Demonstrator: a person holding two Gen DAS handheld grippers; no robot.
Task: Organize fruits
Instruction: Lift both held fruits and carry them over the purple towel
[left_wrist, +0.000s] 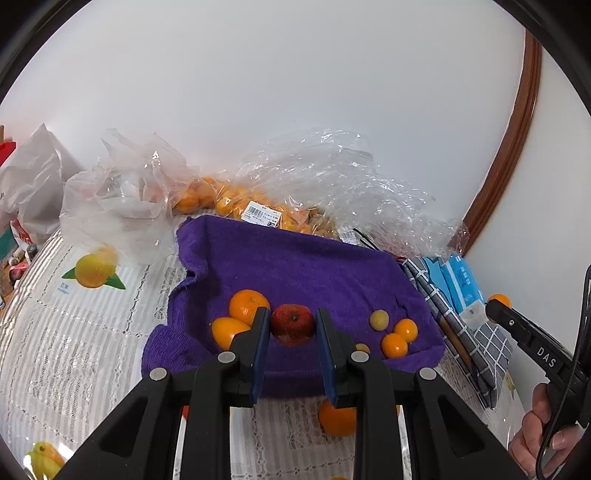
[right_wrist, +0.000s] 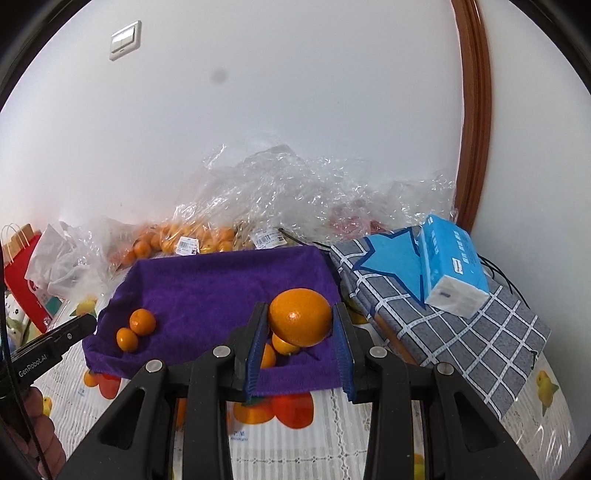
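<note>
A purple towel (left_wrist: 295, 266) lies on the table and carries the fruit. My left gripper (left_wrist: 291, 326) is shut on a red apple (left_wrist: 293, 324) low over the towel's front. Two oranges (left_wrist: 245, 304) sit just left of it, and small tangerines (left_wrist: 400, 338) with a pale yellow fruit (left_wrist: 379, 319) lie to the right. My right gripper (right_wrist: 300, 325) is shut on a large orange (right_wrist: 300, 316) above the towel (right_wrist: 221, 284); small tangerines (right_wrist: 282, 343) lie under it. Two more tangerines (right_wrist: 136, 328) sit at the towel's left.
Clear plastic bags of oranges (left_wrist: 258, 206) stand against the wall behind the towel. A grey checked cloth (right_wrist: 461, 325) with a blue tissue pack (right_wrist: 452, 266) lies to the right. A red paper bag (right_wrist: 26, 284) stands at the left. The tablecloth (left_wrist: 74, 332) has printed fruit.
</note>
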